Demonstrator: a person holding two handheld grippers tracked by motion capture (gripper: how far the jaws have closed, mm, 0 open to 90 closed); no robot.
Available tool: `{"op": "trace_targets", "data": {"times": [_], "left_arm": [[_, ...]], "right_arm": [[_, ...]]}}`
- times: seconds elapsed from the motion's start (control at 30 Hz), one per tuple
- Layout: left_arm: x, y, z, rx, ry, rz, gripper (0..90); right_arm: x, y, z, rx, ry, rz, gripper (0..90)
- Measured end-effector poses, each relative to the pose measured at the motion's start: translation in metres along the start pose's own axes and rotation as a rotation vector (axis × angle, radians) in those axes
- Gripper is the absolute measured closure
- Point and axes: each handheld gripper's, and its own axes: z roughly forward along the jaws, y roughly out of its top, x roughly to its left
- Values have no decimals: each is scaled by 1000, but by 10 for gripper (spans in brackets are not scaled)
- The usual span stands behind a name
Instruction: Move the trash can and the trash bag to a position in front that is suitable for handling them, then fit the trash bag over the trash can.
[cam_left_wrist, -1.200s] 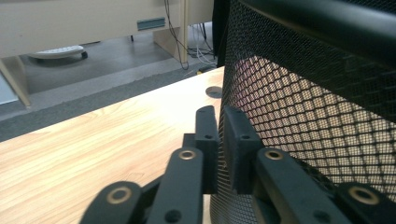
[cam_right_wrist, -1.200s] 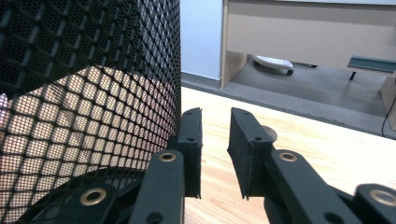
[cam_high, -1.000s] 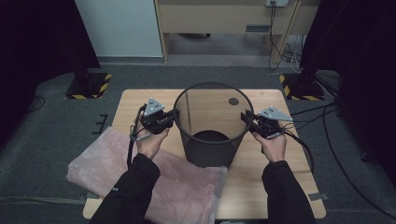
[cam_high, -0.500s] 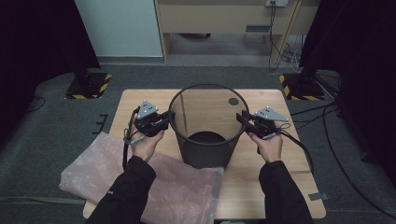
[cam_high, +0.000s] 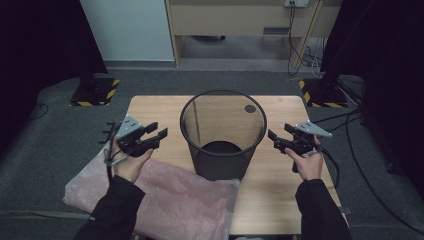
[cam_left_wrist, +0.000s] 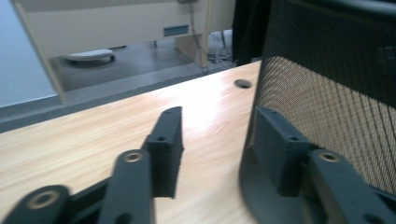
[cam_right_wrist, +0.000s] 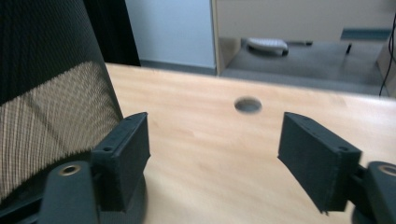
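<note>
On the table (cam_high: 150, 107), one mesh bin (cam_high: 222, 135), one pink bag (cam_high: 185, 202), two grippers, jaws open, just widened.

Dim room, dark at both sides; overhead light falls on the pale wooden table (cam_high: 280, 200). A bright glare patch sits on its top in the left gripper view, where near jaws blur. The mesh bin (cam_high: 222, 135) casts little shadow.

Item count from my station: one black mesh wastebasket (cam_high: 222, 135), standing on one wooden tabletop (cam_high: 280, 175). One pink plastic bag (cam_high: 175, 205) lies at the near edge. I count one cable hole (cam_high: 250, 108) in the tabletop. Hand-held grippers: two, left hand-held gripper (cam_high: 155, 134) and right hand-held gripper (cam_high: 278, 137).
</note>
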Motion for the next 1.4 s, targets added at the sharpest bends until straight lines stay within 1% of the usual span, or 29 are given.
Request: {"op": "trace_targets", "data": {"times": [0.07,0.1,0.13,0.17,0.2,0.23,0.27,0.3,0.33,0.4,0.43,0.47,0.5,0.53,0.6,0.63,0.67,0.8,0.93,0.97,1.0,1.03,1.07,1.1,1.13,1.17,1.2,1.27,1.4], "left_arm": [[3,-11,-18,9,16,-1,455],[3,-11,-18,9,16,-1,443],[4,-17,-27,13,28,-1,434],[3,-31,-45,33,64,-15,425],[2,-38,-52,33,77,-31,417],[1,-46,-59,36,89,-48,406],[1,-46,-59,36,89,-48,393],[0,-56,-65,52,106,-61,372],[0,-62,-69,64,113,-68,372],[-3,-82,-79,105,131,-84,340],[-5,-89,-81,105,134,-99,335],[-5,-89,-81,105,134,-99,324],[-7,-98,-85,110,133,-115,317],[-7,-98,-85,110,133,-115,310],[-12,-108,-90,139,138,-111,305],[-15,-115,-93,174,143,-107,298],[-17,-119,-96,189,154,-111,297],[-21,-125,-101,211,175,-118,280],[-23,-132,-103,245,192,-99,276],[-24,-138,-99,294,177,-99,270],[-24,-138,-99,294,177,-99,269],[-24,-141,-96,319,159,-93,269],[-24,-147,-91,374,112,-86,262],[-25,-150,-88,389,78,-75,259],[-25,-150,-88,389,78,-75,259],[-25,-151,-86,412,35,-67,260],[-26,-152,-85,426,9,-54,260],[-25,-149,-83,438,-53,19,262],[-18,-144,-88,424,-58,99,254]], "right_arm": [[-6,-12,-9,13,-1,4,227],[-8,-19,-14,29,1,3,222],[-10,-27,-19,40,2,0,215],[-10,-35,-23,49,0,5,213],[-11,-43,-27,61,6,5,207],[-11,-51,-30,79,7,-3,206],[-11,-51,-30,79,7,-3,206],[-11,-60,-33,147,2,-32,181],[-11,-60,-33,147,2,-32,181],[-11,-63,-35,161,-14,-61,176],[-12,-63,-36,157,-10,-50,173],[-11,-63,-37,154,-7,-35,170],[-12,-63,-38,149,-9,-30,168],[-12,-63,-38,149,-9,-30,168],[-13,-64,-40,151,-18,-39,163],[-15,-65,-42,159,-23,-40,161],[-15,-66,-42,161,-21,-32,159],[-17,-69,-42,171,-29,-34,154],[-16,-72,-43,199,-35,-47,149],[-16,-75,-42,217,-42,-66,148],[-16,-75,-42,217,-42,-66,148],[-15,-75,-42,221,-36,-57,145],[-15,-76,-41,222,-35,-56,144],[-15,-76,-42,228,-35,-56,145],[-15,-76,-42,228,-33,-56,144],[-15,-76,-42,225,-32,-57,144],[-15,-77,-42,229,-30,-59,144],[-15,-77,-41,235,-29,-67,144],[-16,-79,-40,247,-27,-74,143]]}}
